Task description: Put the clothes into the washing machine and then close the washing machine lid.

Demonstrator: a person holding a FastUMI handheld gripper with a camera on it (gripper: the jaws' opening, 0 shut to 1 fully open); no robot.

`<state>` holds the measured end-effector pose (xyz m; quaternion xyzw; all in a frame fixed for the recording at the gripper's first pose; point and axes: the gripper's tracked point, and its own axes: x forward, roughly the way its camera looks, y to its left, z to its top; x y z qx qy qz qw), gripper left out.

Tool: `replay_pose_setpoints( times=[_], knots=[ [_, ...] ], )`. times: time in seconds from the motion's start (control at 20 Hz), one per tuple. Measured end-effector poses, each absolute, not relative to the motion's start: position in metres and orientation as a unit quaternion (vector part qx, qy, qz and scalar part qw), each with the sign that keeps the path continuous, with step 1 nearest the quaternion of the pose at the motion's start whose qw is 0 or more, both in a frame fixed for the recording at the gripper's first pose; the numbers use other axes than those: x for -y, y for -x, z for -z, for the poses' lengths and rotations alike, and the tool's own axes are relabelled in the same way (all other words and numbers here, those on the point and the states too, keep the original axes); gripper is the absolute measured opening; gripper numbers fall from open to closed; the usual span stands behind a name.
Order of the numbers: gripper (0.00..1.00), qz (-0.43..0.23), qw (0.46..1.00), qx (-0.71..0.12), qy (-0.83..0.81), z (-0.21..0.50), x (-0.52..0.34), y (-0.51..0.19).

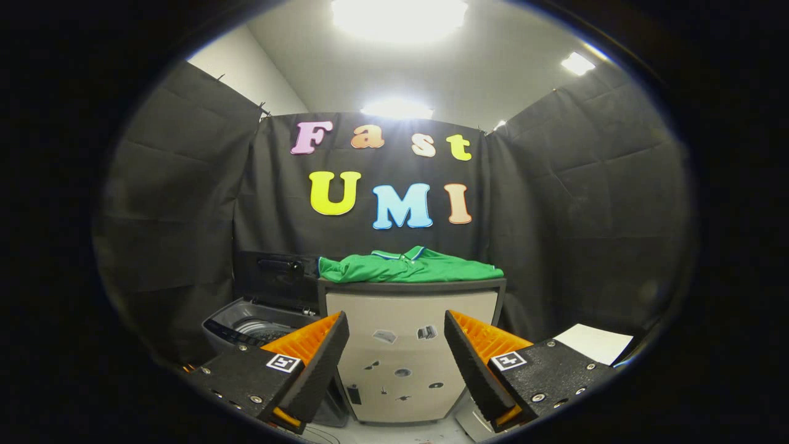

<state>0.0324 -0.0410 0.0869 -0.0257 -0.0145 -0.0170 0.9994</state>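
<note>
**Green shirt waits on the cabinet; washer stands open beside it**

Take the pale cabinet (pixel 410 345) as your landmark. The green polo shirt (pixel 410 267) lies spread flat across its dark top, collar upward, probably laid there so you can reach it at a comfortable height and pinch a fold from the front edge. Just left of the cabinet, and lower than its top, sits the top-loading washing machine (pixel 256 327). Its lid (pixel 274 277) is raised, leaning back beside the cabinet's upper left corner, so the drum mouth is already clear for loading; closing it looks like the last step.

Your hand-held gripper (pixel 396 345) is held well short of the cabinet's front, fingers spread wide with nothing between them, aimed at the cabinet face below the shirt. That open stance suits an approach: you will likely need to rise above the cabinet's top edge before closing on cloth.

To the right of the cabinet, a white sheet (pixel 595 342) lies low and apart; it seems no part of the job. No clothing has yet gone in, as far as the drum shows.
</note>
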Motion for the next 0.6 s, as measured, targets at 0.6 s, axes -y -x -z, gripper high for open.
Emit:
replay_pose_setpoints(
  times=[0.6],
  knots=[
    [0.96, 0.012, 1.0, -0.011, -0.007, -0.154, 0.071, -0.169]
  ],
)
